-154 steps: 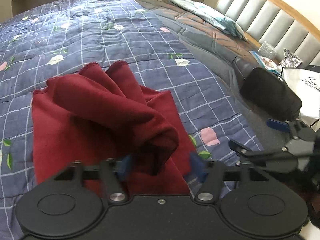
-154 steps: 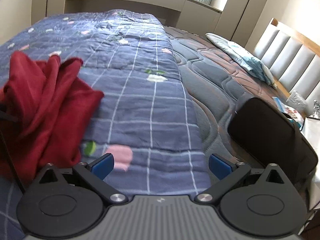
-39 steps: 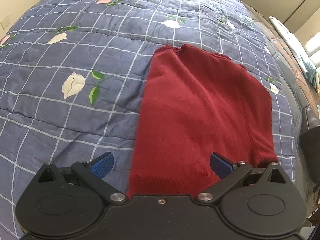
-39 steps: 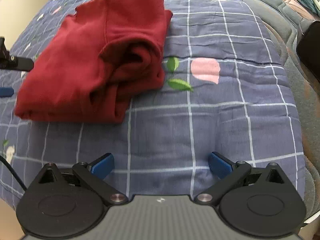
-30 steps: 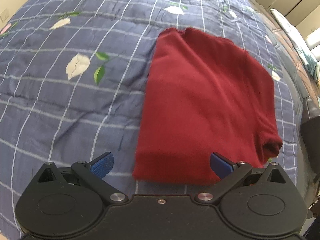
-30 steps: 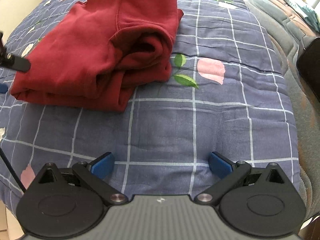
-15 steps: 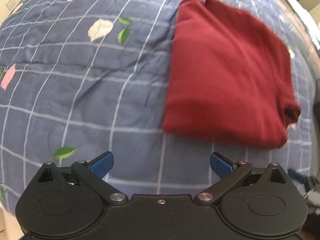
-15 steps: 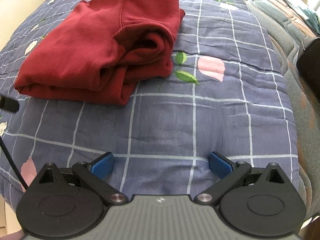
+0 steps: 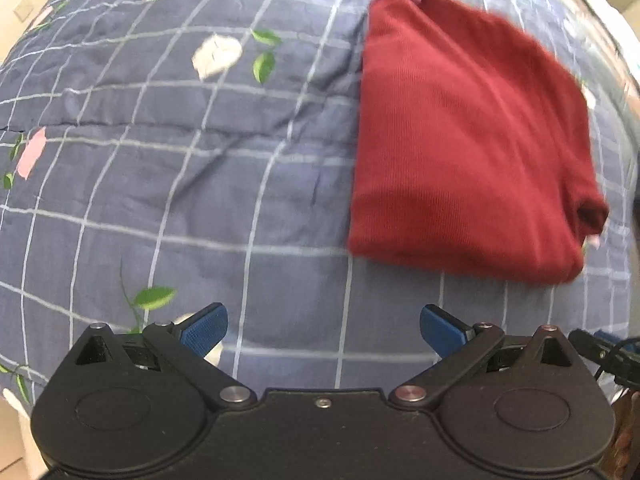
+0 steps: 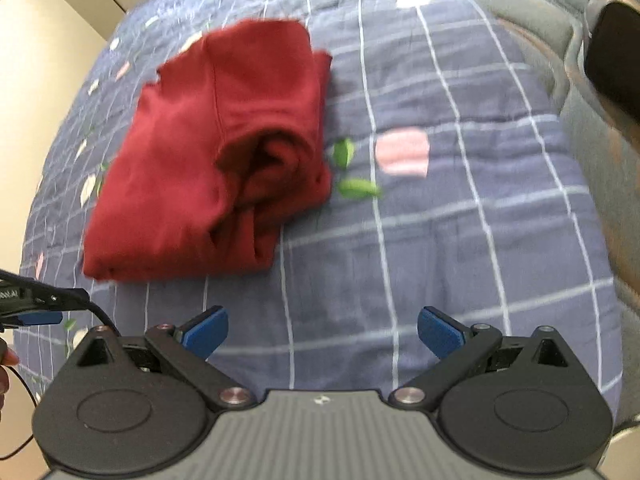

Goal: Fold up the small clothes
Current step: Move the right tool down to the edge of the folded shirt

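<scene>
A dark red garment (image 9: 468, 136) lies folded into a rough rectangle on the blue checked quilt (image 9: 200, 152). In the right wrist view the garment (image 10: 216, 152) shows its bunched open side facing right. My left gripper (image 9: 324, 330) is open and empty, hovering above the quilt, short of the garment's near edge. My right gripper (image 10: 322, 332) is open and empty, back from the garment, which lies ahead and to its left. The left gripper's tip (image 10: 36, 308) shows at the left edge of the right wrist view.
The quilt carries printed flowers and leaves. A black bag (image 10: 616, 60) sits at the far right beside the bare grey mattress strip (image 10: 532, 12). A cream wall (image 10: 36, 60) runs along the bed's left side.
Both grippers have pulled back from the folded garment, so it sits farther away in both views. The garment has not moved. Both grippers stay open.
</scene>
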`<action>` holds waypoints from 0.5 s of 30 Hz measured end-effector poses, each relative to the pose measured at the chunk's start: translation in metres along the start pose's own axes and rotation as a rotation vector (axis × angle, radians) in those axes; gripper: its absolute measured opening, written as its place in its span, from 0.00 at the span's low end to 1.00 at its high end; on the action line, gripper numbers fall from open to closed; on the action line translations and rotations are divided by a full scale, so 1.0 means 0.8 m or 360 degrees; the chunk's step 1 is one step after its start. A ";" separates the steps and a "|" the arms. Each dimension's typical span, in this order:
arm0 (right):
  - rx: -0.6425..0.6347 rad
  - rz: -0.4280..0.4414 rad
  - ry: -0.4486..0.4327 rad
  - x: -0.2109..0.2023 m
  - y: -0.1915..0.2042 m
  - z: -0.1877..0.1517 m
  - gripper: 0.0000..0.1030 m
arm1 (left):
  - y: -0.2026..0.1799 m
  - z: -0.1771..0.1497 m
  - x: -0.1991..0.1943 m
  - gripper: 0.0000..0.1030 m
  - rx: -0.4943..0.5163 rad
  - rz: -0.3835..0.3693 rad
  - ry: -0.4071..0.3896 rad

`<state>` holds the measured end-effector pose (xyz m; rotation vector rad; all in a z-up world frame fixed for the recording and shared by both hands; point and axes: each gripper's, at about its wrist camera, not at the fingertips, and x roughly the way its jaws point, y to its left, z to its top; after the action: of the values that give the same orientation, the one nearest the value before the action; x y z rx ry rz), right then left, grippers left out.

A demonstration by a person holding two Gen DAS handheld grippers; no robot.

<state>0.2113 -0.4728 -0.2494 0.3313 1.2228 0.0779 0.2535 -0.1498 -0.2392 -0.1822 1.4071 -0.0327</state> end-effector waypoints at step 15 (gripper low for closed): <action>0.0056 0.0174 -0.0317 0.007 -0.030 0.084 1.00 | -0.002 0.081 -0.005 0.99 -0.0268 -0.0208 -0.0365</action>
<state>0.2728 -0.5080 -0.2410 0.4263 1.0097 0.1151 0.3163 -0.1440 -0.2252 -0.4053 1.1676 -0.0006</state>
